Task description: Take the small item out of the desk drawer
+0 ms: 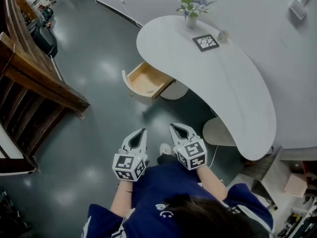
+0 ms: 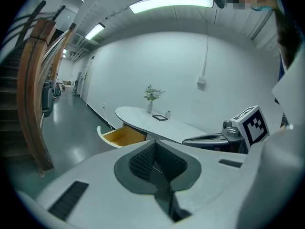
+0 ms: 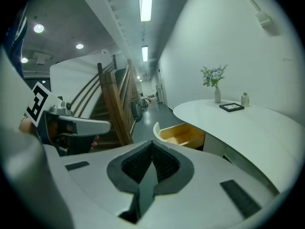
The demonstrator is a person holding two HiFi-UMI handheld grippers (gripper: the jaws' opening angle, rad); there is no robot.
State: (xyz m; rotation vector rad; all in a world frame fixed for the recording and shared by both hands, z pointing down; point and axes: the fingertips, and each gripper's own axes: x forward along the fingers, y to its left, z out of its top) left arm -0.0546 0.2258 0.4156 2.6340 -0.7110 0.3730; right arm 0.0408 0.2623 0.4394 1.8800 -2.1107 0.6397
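A wooden staircase (image 1: 34, 88) is at left. The drawer (image 1: 145, 81) stands pulled out of the curved white desk (image 1: 233, 98), well apart from both grippers; the small item cannot be made out inside it. Nearer, the left gripper (image 1: 143, 131) and right gripper (image 1: 173, 126) are side by side, each with jaws closed together on nothing. A flower vase (image 1: 191, 10), a framed picture (image 1: 205, 42) and a small jar (image 1: 222, 35) stand on the desk's far end.

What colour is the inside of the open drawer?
The drawer is light yellowish wood inside, behind a white curved front. The head view shows it best.
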